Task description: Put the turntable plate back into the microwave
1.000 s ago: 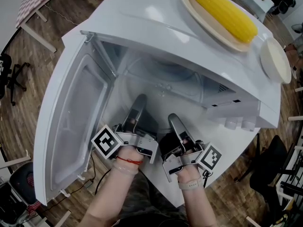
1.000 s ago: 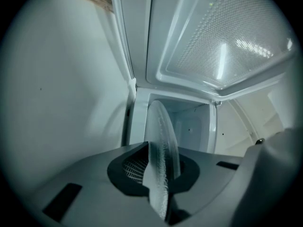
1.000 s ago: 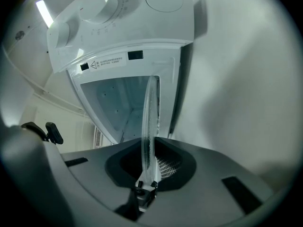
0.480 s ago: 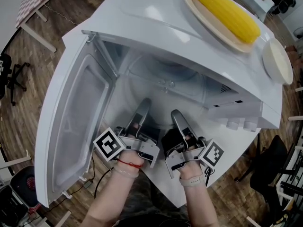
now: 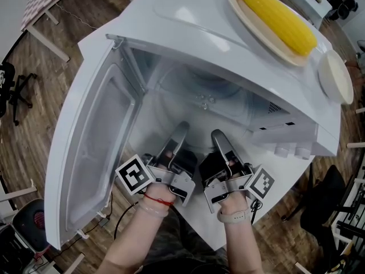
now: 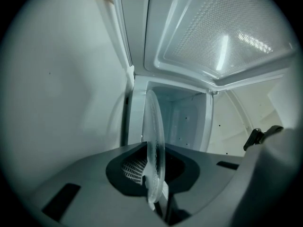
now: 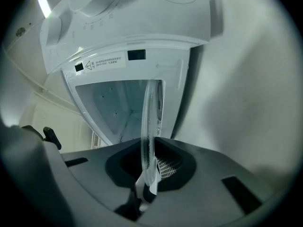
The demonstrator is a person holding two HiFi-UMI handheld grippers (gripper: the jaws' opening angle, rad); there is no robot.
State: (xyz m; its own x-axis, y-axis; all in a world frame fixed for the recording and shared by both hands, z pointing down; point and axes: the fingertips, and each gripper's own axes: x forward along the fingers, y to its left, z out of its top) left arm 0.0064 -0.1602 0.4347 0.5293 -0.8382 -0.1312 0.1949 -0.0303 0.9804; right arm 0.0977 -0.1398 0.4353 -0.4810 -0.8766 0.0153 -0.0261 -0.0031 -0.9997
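Microwave [image 5: 188,16] on white surface [image 5: 197,230], door [image 5: 85,153] swung fully open to the left.

Both forearms come in from the bottom edge, side by side: left forearm [image 5: 134,238], right forearm [image 5: 236,250]. The grippers point up-frame into the oven opening.

Left gripper [image 5: 177,138] and right gripper [image 5: 221,138] sit close together, near parallel, tips just inside the opening. Their marker cubes face outward: left cube [image 5: 136,174], right cube [image 5: 262,182].

Turntable plate [image 5: 188,84] is clear glass. Its near rim is at the gripper tips and the rest reaches into the cavity.
- Left gripper view: plate [image 6: 154,141] shows edge-on, jaws clamped on its rim, cavity straight ahead.
- Right gripper view: same picture. Plate [image 7: 149,126] is pinched at the rim between closed jaws, control panel above.

On top of the microwave: corn cob [image 5: 276,16] on an oval dish [image 5: 239,16], with a white bowl [image 5: 335,76] beside it at the right edge. Two knobs [image 5: 288,151] on the front panel.

Hard to read:
- In the head view the glass is mostly reflections, so the plate's outline is faint.
- Can't tell whether it touches the cavity floor or is held clear of it.
- Lower jaws are hidden under the upper ones in the head view.
- Hands are mostly covered by the gripper bodies.
- The bowl is cut off at the frame edge.
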